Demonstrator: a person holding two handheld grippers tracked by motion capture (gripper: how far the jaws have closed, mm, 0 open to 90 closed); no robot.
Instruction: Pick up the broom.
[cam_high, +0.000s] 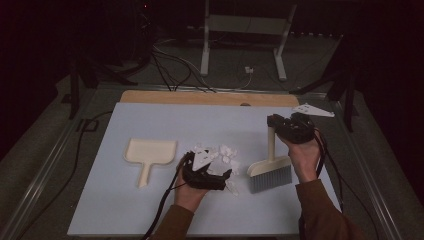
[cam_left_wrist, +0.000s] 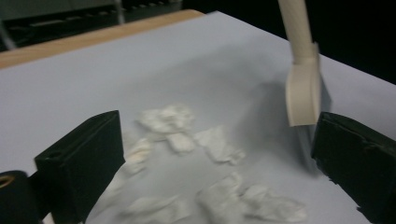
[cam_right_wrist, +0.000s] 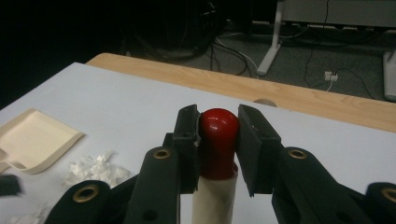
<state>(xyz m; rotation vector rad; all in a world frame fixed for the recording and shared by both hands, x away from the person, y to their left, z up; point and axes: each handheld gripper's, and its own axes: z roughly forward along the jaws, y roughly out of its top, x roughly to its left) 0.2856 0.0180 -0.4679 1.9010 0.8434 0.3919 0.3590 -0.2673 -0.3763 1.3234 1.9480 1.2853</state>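
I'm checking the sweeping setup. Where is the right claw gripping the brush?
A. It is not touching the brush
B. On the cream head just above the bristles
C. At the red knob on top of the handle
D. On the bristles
C: in the right gripper view the right claw is clamped on the red knob topping the brush handle.

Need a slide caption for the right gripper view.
Right gripper clamps the brush's red knob; dustpan and paper scraps lie to the left.

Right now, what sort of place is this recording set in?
Probably a lab or recording studio set up for data capture, not a home. A pale blue sheet covers the wooden table, loose black cables run across the grey carpeted floor, and white metal stand legs rise behind in a darkened room.
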